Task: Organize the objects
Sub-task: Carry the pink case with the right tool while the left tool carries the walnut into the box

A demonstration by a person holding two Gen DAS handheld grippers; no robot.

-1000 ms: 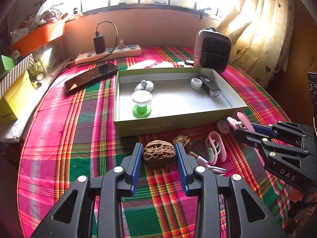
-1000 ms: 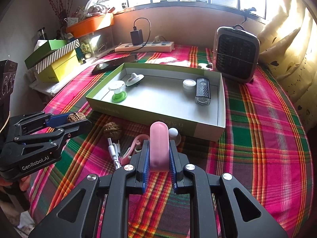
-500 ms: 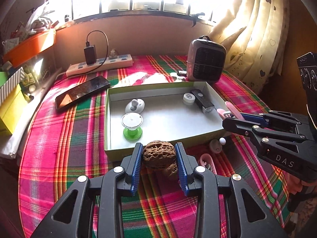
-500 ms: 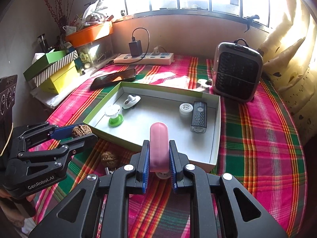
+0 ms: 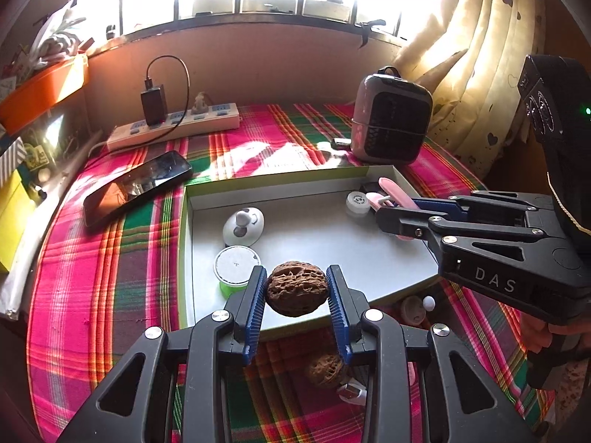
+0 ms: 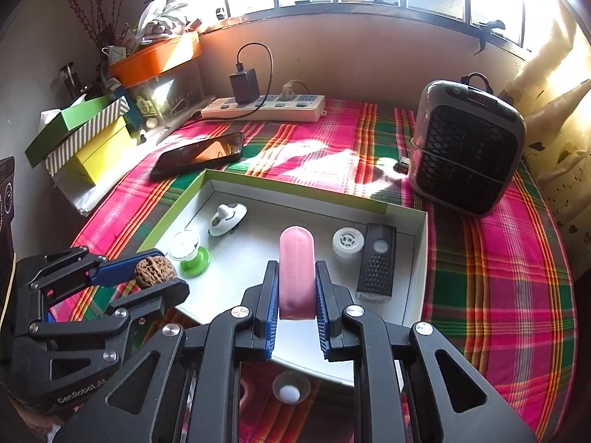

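Carrying two things toward the box (image 5: 273, 181) at once: this is the step in hand, as I am judging it. The left gripper (image 5: 297, 291) is clenching a walnut (image 5: 297, 288) between its blue fingers (image 5: 255, 295), and the walnut is hanging over the near part of the box, just beside the green-footed cup (image 5: 236, 269). The right gripper (image 6: 295, 295) is gripping a pink case (image 6: 296, 269), standing upright in the fingers (image 6: 272, 302), w/ its top pointing to the far wall of the box. It is also hanging over the box floor, approx. in the middle, left of the white cap (image 6: 348, 241) and the black device (image 6: 376, 262).

Inside the box a white holder (image 5: 243, 221) is lying too, so the free floor is between these things.

Next move, in my opinion: each hand is needing to go lower, until the thing is nearly touching the floor of the box, then the fingers are opening. The walnut is round, so it may be rolling after release; better to put it down low, not dropping it. The pink case is tall and narrow, prob. falling on its side if released upright.

On the counter (image 5: 110, 277), in front of the box, a 2nd walnut (image 5: 327, 369), a white plug (image 5: 351, 391) and a small round thing w/ a white ball (image 6: 290, 391) are lying, not yet in the box. So the task is not finished, more trips are waiting.
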